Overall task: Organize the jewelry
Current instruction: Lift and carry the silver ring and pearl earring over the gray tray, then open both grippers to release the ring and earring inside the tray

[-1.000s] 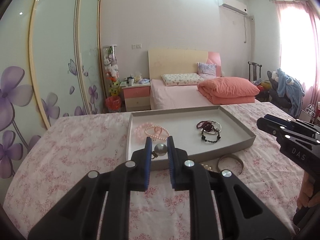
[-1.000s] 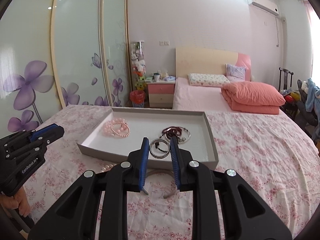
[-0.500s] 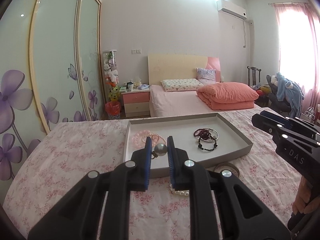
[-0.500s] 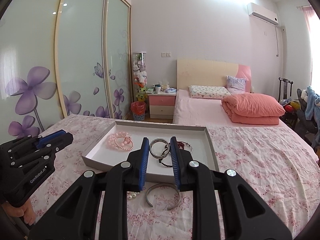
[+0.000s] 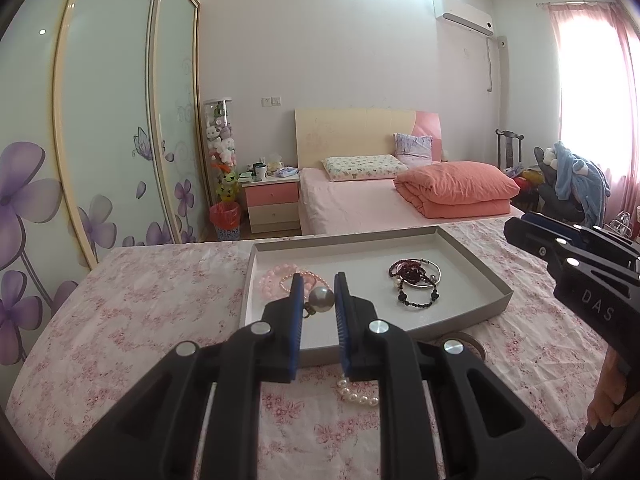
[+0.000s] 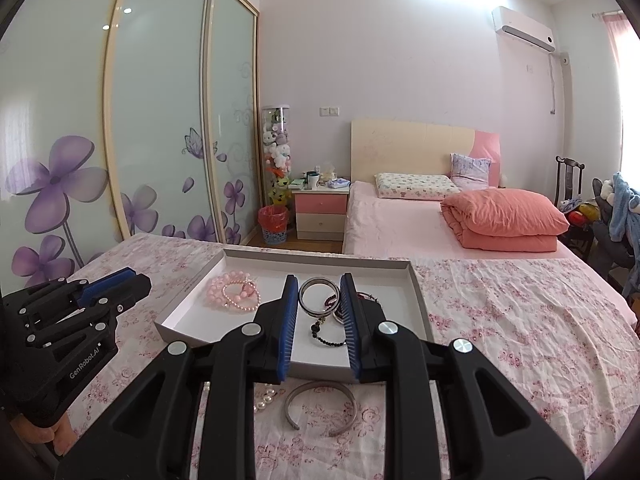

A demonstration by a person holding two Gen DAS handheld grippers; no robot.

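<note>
Jewelry is the job here, and both tools already hold a piece above the floral sheet (image 6: 520, 320). The left gripper (image 5: 316, 300) is closed on a big pearl bead (image 5: 322, 299), which looks round, smooth and slippery, so I think it could pop out if the squeeze is off the middle. The right gripper (image 6: 319, 300) is closed on a silver bangle (image 6: 316, 295), pinched across its sides; it looks stiff and light, and metal can slide on the blue pads. Both pieces hang just over the near part of the gray tray (image 6: 420, 304). Inside the tray lie pink bead bracelets (image 6: 234, 298) on the left and dark bead bracelets (image 5: 414, 282) on the right; strings like those are floppy. On the sheet, just in front of the tray, wait an open silver cuff (image 6: 322, 406) and a white pearl strand (image 5: 356, 394). The cloth is soft and wrinkly, so small things may sink in. Behind is a bedroom with a pink bed (image 5: 400, 208) and flower wardrobe doors (image 6: 120, 140).
</note>
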